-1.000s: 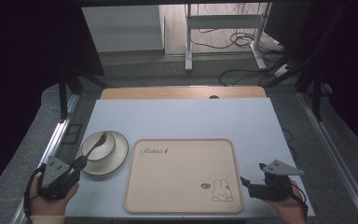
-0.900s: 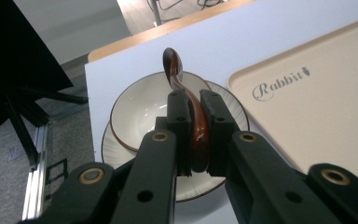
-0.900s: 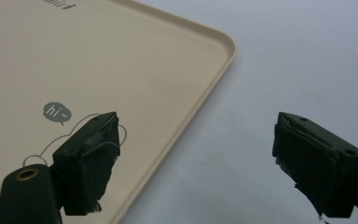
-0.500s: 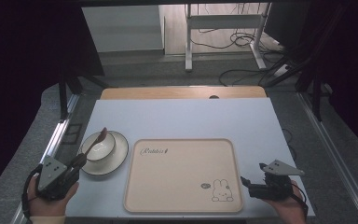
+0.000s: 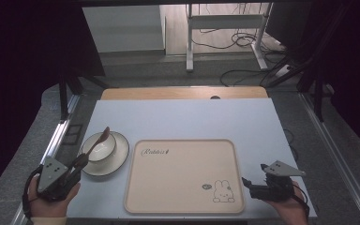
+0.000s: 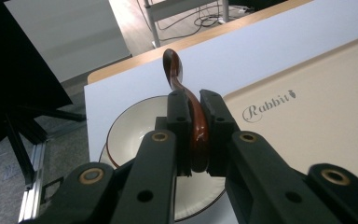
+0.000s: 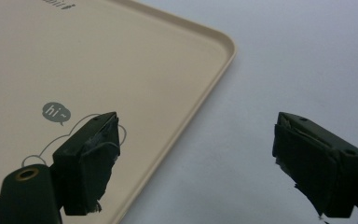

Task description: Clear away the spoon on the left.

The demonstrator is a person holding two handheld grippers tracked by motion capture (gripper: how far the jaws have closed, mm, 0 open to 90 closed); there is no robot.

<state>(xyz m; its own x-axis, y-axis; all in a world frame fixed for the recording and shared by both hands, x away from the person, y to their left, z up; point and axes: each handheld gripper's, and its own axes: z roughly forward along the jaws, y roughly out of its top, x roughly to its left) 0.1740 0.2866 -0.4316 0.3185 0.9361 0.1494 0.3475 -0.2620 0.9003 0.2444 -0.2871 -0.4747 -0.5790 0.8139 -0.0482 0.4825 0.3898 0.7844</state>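
Left gripper [image 6: 195, 135] clenched on the spoon [image 6: 196, 122] – pads pinch the brown handle low down, bowl end sticking up & away, so the spoon rides edge-on w/ a firm hold near the middle. In the high view the spoon [image 5: 95, 146] slants from the jaws out over the bowl [image 5: 101, 148], its far end above the bowl's far rim; can't tell if it touches. Bowl sits on a saucer [image 5: 117, 161], just left of the tray [image 5: 183, 197]. Looks like the spoon's being lifted out or set in – tray's bare, prob. the drop spot. Right gripper [image 7: 193, 163] slack, jaws wide apart w/ nothing between, parked at the tray's near right corner by the rabbit print [image 5: 222, 192], waiting.
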